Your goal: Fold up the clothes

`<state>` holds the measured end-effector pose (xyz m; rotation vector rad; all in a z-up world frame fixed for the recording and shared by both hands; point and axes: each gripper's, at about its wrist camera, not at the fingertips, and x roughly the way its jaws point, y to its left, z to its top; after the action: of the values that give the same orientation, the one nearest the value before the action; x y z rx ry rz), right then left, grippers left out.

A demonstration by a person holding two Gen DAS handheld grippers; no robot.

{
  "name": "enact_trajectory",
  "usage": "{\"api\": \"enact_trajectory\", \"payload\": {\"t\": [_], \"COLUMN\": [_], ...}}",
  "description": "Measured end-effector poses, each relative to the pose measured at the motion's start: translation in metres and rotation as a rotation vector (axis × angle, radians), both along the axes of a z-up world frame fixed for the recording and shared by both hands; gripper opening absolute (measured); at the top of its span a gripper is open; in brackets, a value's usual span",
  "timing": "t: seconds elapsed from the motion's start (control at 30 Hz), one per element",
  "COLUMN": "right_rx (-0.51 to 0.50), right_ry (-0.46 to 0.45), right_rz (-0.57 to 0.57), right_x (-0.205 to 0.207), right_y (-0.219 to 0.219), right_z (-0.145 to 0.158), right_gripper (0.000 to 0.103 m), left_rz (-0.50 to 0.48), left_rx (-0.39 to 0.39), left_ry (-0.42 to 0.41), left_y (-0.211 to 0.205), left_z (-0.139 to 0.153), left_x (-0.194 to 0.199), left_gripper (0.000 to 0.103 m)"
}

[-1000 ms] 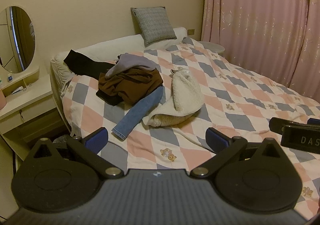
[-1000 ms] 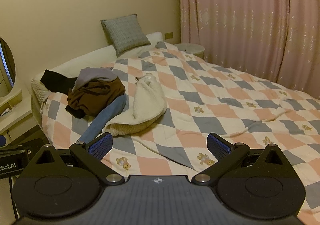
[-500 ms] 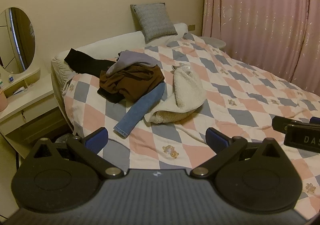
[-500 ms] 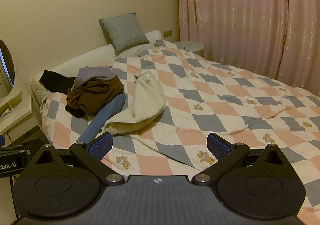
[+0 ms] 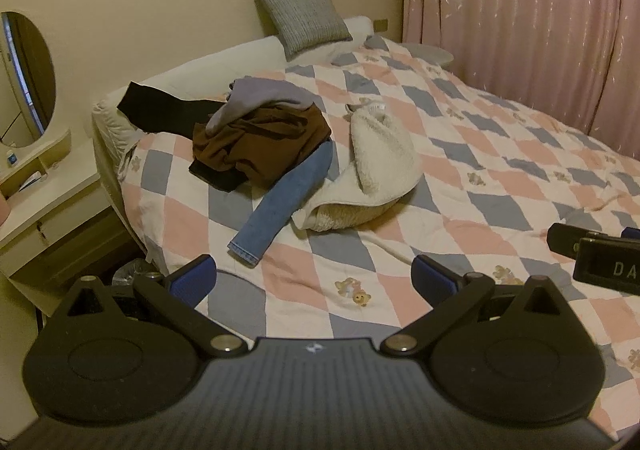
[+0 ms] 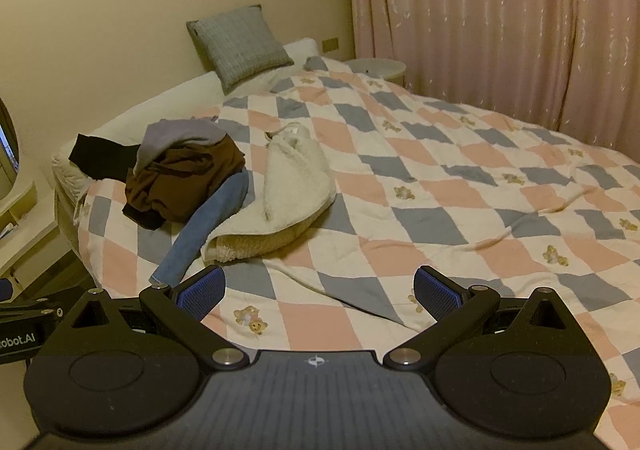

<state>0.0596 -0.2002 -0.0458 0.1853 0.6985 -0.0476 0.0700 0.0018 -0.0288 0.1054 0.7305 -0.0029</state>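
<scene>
Most of the jeans are buried under the brown garment, only one leg sticks out. The black item behind the pile is probably trousers, can't tell.

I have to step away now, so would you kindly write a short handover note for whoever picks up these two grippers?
Left gripper: open, empty, above the near edge of the quilt.
Right gripper: open, empty, also above the quilt.
Clothes: all unfolded in a heap on the far left of the bed. Brown garment with a lilac one on top, jeans sticking out from under it, cream fleece beside them, black garment over the bed's edge.
Done: nothing folded.
Left: fold every piece; the fleece or the jeans look nearest.
</scene>
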Motion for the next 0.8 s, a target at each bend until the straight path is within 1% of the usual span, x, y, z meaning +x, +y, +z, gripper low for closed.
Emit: {"api": "enact_trajectory", "payload": {"t": [0.17,0.27,0.47,0.67,0.8], "right_rx": [0.018,0.021,0.041,0.086,0.105], "right_ry": [0.034,0.056,0.11,0.158,0.19], "right_rz": [-0.02,-0.025,-0.034,-0.061,-0.108], "right_x": [0.037,0.062,0.119,0.165,0.193], "right_y": [0.009,0.014,0.021,0.015,0.007], "right_z": [-0.011,-0.018,-0.038,-0.064,-0.09], "right_gripper": [0.103,0.103,0.103,0.103,0.103], "left_rz": [-0.029,-0.046,-0.086,-0.159,-0.197], "left_rx": [0.009,0.011,0.048,0.042,0.033], "left_ry": [0.042,0.074,0.141,0.221,0.279], "left_y": [0.008,0.014,0.023,0.028,0.031], "left_z": [-0.012,-0.02,-0.043,-0.07,-0.091], "left_x": [0.044,0.077,0.138,0.205,0.258], "left_gripper": [0.103,0.103,0.102,0.102,0.102]}}
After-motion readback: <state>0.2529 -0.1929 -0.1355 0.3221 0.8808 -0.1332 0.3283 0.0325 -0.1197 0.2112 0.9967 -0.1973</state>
